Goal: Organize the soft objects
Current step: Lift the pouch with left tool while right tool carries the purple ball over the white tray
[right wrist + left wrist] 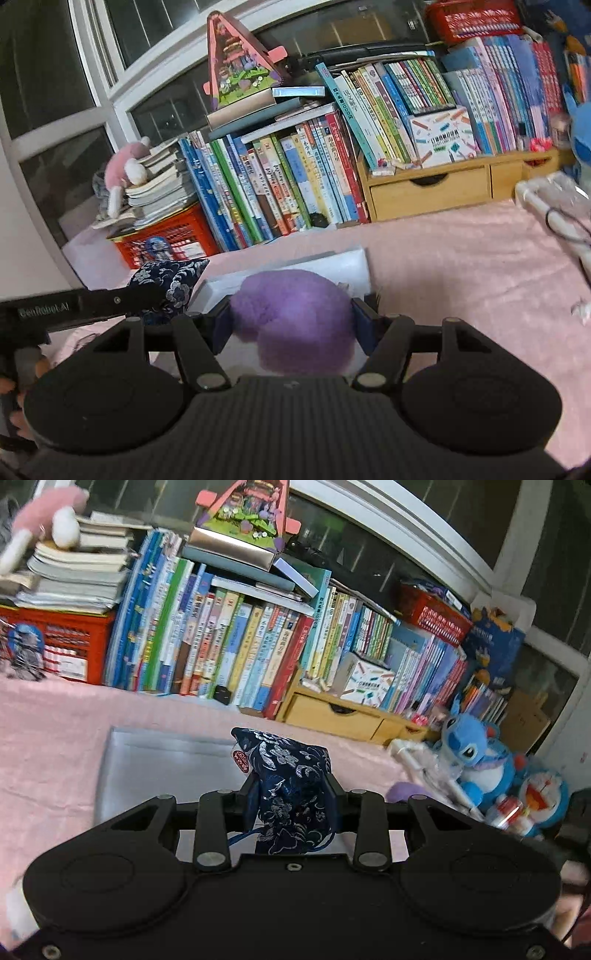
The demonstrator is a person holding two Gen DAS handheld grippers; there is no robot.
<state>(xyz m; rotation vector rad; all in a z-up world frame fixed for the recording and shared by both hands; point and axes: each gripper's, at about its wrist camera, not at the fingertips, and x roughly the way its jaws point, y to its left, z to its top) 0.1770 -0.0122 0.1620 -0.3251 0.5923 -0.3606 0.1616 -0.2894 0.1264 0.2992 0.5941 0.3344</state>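
Note:
My left gripper [291, 788] is shut on a navy brocade pouch [286, 775] with a silver flower pattern, lifted above the grey tray [147, 764] that lies on the pink cloth. In the right wrist view my right gripper [295, 319] is shut on a fluffy purple ball [295, 314], which fills the gap between the blue pads. The same pouch [173, 280] and the left gripper's black arm show at the left there, beside the white-rimmed tray [351, 264].
A long row of upright books [240, 646] and a wooden drawer unit [332, 712] line the back. A red crate [74, 642] with stacked books and a pink plush [48, 513] stands far left. A blue plush [476, 753] and other toys crowd the right.

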